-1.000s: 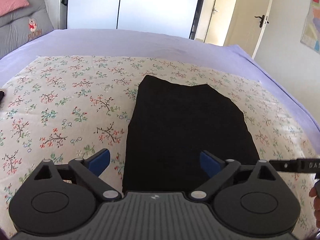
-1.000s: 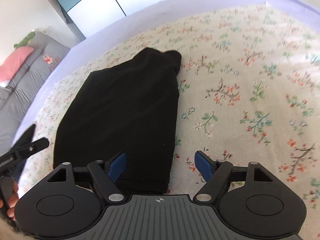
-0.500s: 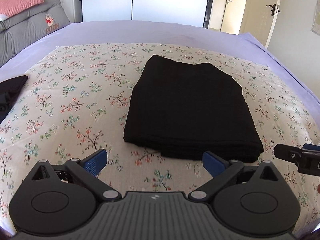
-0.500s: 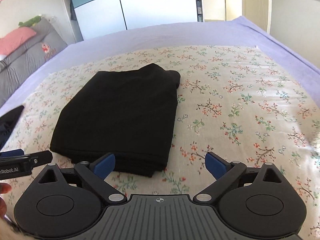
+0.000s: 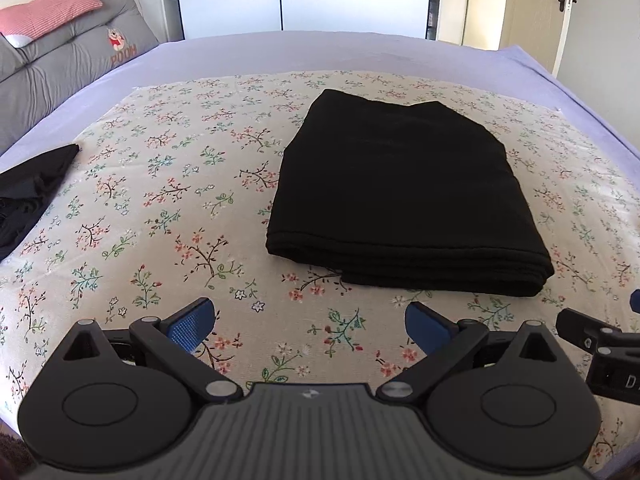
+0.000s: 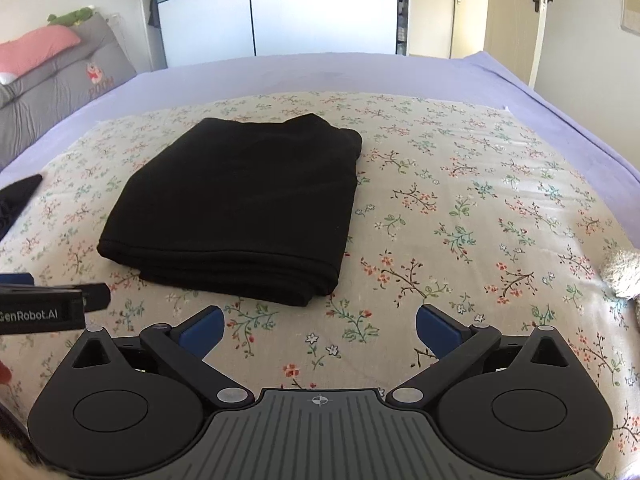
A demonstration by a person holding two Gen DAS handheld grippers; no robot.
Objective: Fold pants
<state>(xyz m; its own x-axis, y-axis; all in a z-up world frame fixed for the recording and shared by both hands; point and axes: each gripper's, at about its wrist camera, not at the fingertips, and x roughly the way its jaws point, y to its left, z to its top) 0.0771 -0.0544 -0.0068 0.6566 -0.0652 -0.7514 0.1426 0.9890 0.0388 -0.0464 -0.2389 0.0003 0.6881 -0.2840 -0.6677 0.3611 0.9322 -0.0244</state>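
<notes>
The black pants [image 5: 400,192] lie folded into a thick rectangle on the floral cloth [image 5: 168,200], their layered edge facing me. In the left wrist view my left gripper [image 5: 310,322] hovers just short of that edge, open, with only cloth between its blue pads. In the right wrist view the folded pants [image 6: 240,200] sit ahead and to the left. My right gripper [image 6: 320,326] is back from their near right corner, its jaws opening wide with nothing between them. Each gripper's tip shows at the edge of the other's view.
The floral cloth covers a purple bed [image 5: 280,52]. A second dark garment [image 5: 28,196] lies at the cloth's left edge. Grey cushions [image 5: 72,60] with a pink pillow stand at the far left. A pale fuzzy object [image 6: 620,272] rests at the right edge. A wardrobe and doors stand beyond.
Both grippers have drawn back from the pants, which now lie wholly ahead of the jaws. The right jaws have spread wider. Both views have tilted up.
</notes>
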